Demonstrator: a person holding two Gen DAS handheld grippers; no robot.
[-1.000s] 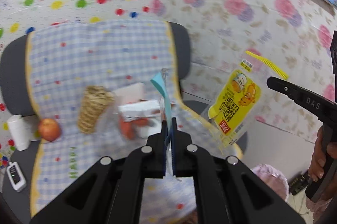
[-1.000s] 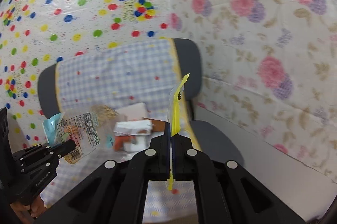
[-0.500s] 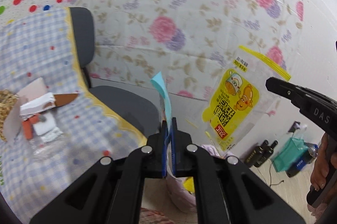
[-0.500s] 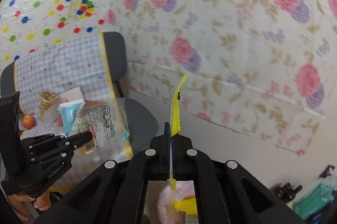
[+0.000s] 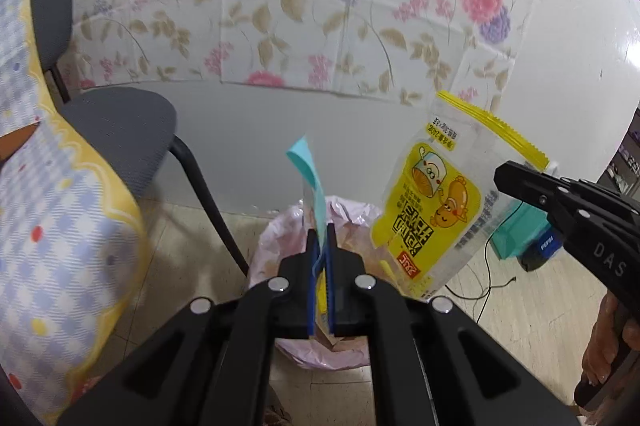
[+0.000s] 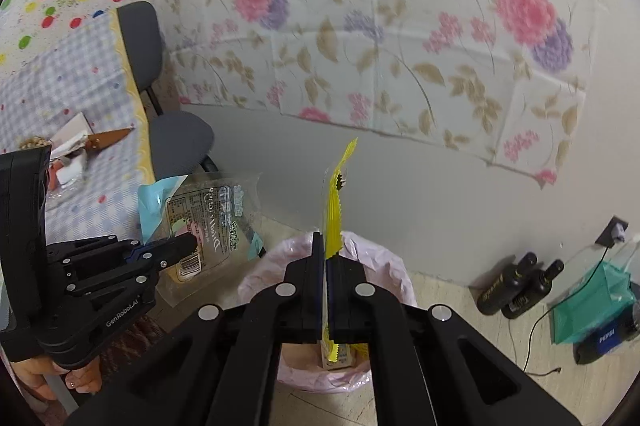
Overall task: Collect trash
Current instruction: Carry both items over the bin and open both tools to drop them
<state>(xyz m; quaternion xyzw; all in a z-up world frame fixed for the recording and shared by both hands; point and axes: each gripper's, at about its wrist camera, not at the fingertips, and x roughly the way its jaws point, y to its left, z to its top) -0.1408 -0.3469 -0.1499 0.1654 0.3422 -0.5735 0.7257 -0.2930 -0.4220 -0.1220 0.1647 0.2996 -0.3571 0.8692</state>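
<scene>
To your far left, the surface [image 6: 60, 93] with its checked cloth carries leftover scraps. Your left claw [image 6: 192, 246] is clenched on a clear wrapper with a teal edge [image 6: 208, 214], held just left of the pink-lined trash bin [image 6: 372, 266] on the floor. Your right claw [image 6: 325, 258] is clamped on a yellow snack bag [image 5: 432, 209], held above the bin's opening. Farther right, two dark bottles [image 6: 516, 286] stand against the wall.
</scene>
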